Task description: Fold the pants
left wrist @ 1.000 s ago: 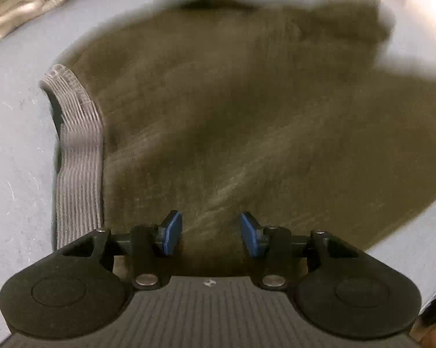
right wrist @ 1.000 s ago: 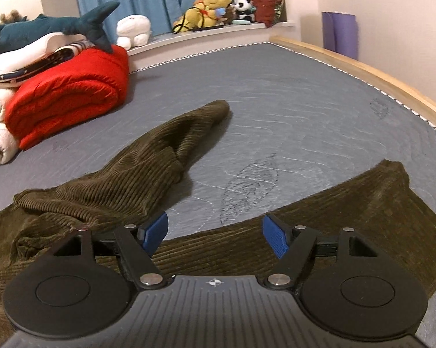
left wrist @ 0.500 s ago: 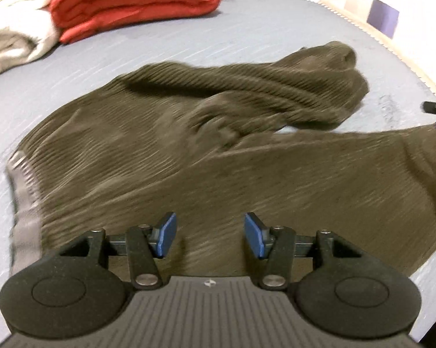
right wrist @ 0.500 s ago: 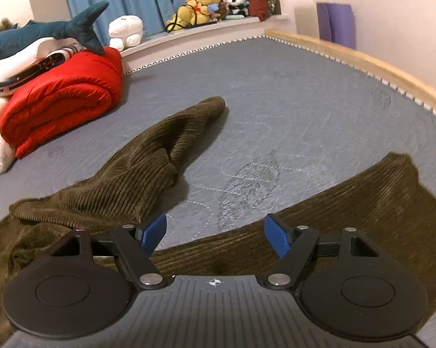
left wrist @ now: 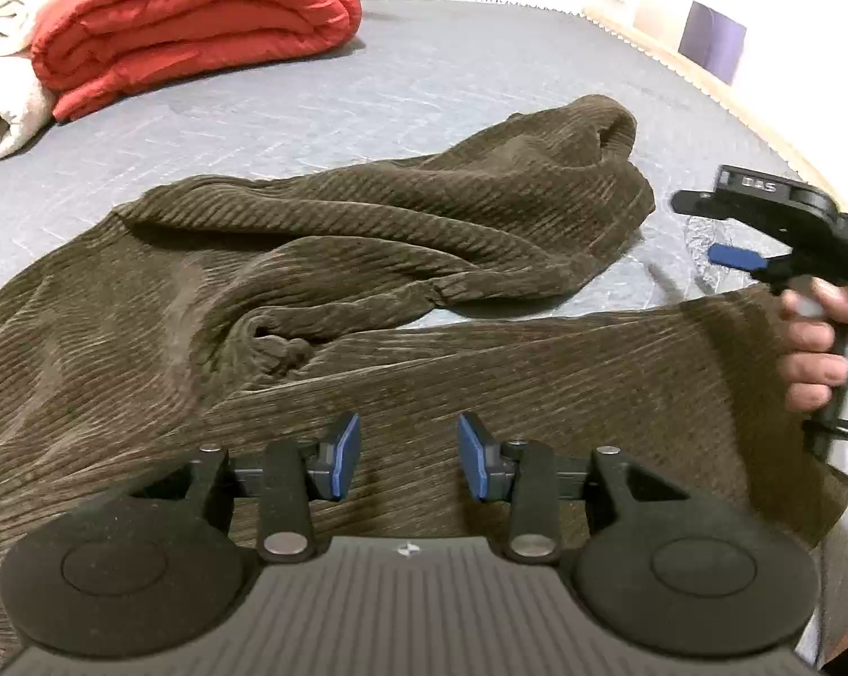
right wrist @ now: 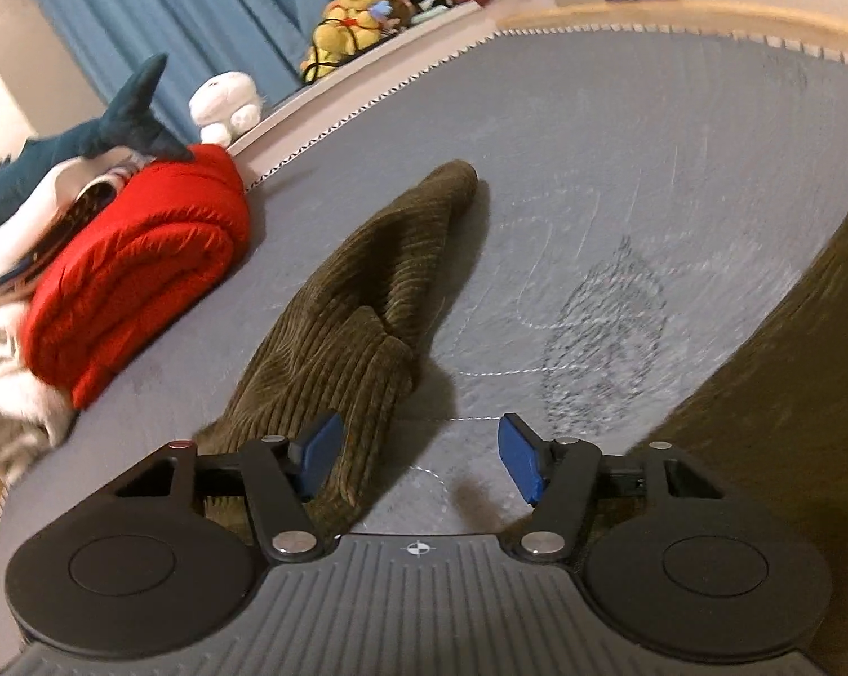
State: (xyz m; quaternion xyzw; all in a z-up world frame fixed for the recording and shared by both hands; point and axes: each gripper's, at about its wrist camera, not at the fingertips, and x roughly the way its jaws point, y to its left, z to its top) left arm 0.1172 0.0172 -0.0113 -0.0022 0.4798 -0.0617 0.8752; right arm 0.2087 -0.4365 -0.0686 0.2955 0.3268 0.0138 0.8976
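Pants: olive corduroy, far leg bunched toward 1 o'clock.
Left gripper: released, over near leg.
Right gripper: released; pinch far cuff, pull straight.

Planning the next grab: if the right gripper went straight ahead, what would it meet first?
Probably the bare grey mattress; the right gripper is open, the bunched pant leg lies just left of that line. Depth is unclear.
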